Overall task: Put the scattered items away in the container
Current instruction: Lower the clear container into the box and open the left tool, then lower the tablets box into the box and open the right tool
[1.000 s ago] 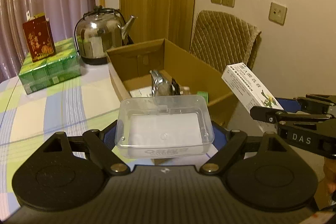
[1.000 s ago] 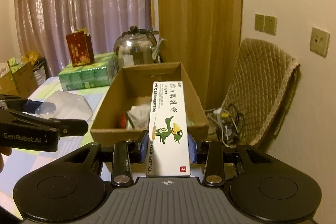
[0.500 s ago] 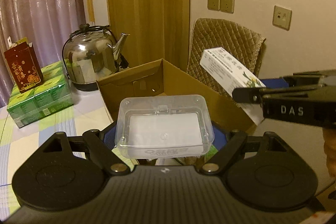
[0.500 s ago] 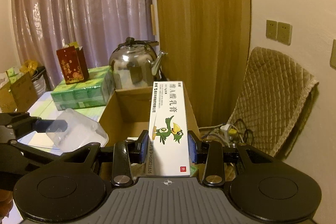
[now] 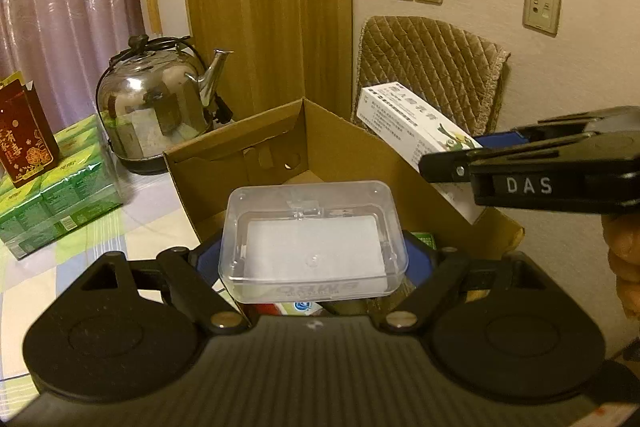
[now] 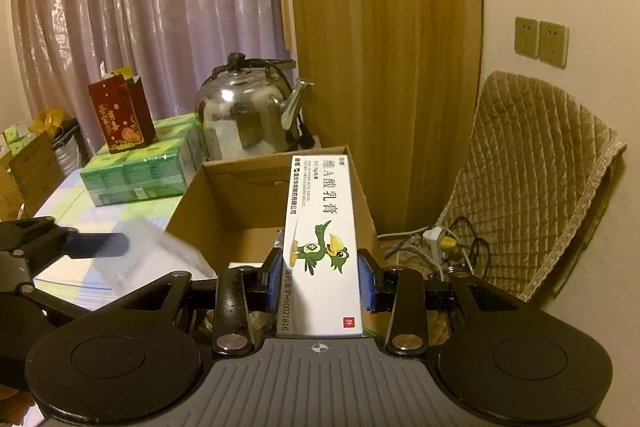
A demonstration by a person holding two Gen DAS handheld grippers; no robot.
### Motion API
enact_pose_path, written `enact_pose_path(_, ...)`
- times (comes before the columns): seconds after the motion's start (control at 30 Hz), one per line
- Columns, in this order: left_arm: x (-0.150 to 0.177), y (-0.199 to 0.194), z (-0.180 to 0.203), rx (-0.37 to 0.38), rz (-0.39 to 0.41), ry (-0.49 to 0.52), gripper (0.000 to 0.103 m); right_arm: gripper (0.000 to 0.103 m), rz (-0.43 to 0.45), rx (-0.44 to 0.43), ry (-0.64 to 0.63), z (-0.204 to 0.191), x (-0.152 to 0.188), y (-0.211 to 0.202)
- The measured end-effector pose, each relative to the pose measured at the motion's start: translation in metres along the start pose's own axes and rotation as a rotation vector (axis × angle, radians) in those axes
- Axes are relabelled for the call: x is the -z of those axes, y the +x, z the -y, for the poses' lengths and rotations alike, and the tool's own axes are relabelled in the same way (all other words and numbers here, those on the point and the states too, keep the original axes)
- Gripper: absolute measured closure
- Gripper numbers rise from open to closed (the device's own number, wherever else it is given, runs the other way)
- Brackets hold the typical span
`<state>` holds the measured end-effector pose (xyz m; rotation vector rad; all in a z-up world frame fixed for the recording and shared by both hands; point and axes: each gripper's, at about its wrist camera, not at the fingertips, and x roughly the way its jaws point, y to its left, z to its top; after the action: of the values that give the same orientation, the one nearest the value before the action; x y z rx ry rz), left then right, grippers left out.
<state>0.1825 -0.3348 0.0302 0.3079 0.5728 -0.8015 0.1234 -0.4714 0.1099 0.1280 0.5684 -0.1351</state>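
Observation:
My left gripper (image 5: pixel 314 255) is shut on a clear plastic box (image 5: pixel 312 239) and holds it above the near end of the open cardboard box (image 5: pixel 240 163). My right gripper (image 6: pixel 322 279) is shut on a long white ointment carton with a green bird print (image 6: pixel 322 239), held above the cardboard box (image 6: pixel 224 203) near its right wall. In the left wrist view the carton (image 5: pixel 416 123) and the right gripper (image 5: pixel 532 167) appear at the right, over the box's right wall. In the right wrist view the left gripper holds the blurred clear box (image 6: pixel 148 247) at the left. Items lie inside the cardboard box, mostly hidden.
A steel kettle (image 5: pixel 156 115) stands behind the cardboard box. A green wrapped pack (image 5: pixel 52 199) with a red gift box (image 5: pixel 24 139) on top lies at the left on the checked tablecloth (image 5: pixel 80 259). A quilted chair (image 6: pixel 532 179) and cables (image 6: pixel 440 243) are at the right.
Both grippers have moved forward and risen over the cardboard box with their items. The carton now hangs over the box's right wall, the clear box over its near end.

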Motion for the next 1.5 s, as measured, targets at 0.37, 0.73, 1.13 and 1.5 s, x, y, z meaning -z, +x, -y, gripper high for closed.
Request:
enact_pose_path(0.37, 0.009, -0.014, -0.010, -0.021, 0.014, -0.033, 0.008, 0.068, -0.005, -0.007, -0.001, 0.001, 0.002, 0.001)
enact_pose_path(0.73, 0.011, -0.027, -0.014, -0.035, 0.013, -0.040, 0.008, 0.068, -0.017, -0.025, -0.012, -0.011, 0.004, 0.004)
enact_pose_path(1.13, 0.014, -0.026, -0.014, -0.036, 0.008, -0.049, 0.008, 0.068, -0.039, -0.043, 0.002, -0.015, 0.001, 0.017)
enact_pose_path(1.5, 0.022, -0.033, -0.024, -0.045, -0.009, -0.101, 0.008, 0.025, -0.010, -0.032, 0.020, -0.011, 0.003, 0.010)
